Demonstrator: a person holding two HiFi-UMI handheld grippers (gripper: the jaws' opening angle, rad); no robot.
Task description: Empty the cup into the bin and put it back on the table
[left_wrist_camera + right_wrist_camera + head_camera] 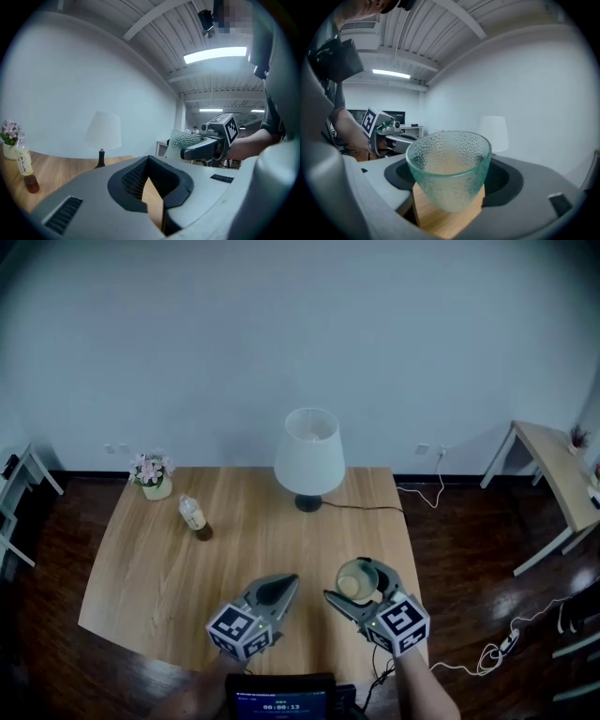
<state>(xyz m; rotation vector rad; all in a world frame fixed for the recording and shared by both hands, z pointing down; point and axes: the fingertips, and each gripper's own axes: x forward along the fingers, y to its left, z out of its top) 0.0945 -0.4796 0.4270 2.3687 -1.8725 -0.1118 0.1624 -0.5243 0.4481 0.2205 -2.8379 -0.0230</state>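
**Cup held upright in right gripper over the table's near right part; left gripper empty.**

From left to right in the head view: a flower pot (152,474) stands at the upper left corner of the wooden table (131,587), with a small bottle (194,517) just right of it. The left gripper (287,581) hangs at lower centre, its jaws pressed together at the tips with nothing between them. A white-shaded lamp (308,456) stands at the table's far edge, centre frame. The right gripper (362,589) is at lower right, its jaws pinching the textured glass cup (356,577) by its sides. The cup has a pale patch inside that cannot be identified. A side table (553,465) stands at the right edge.
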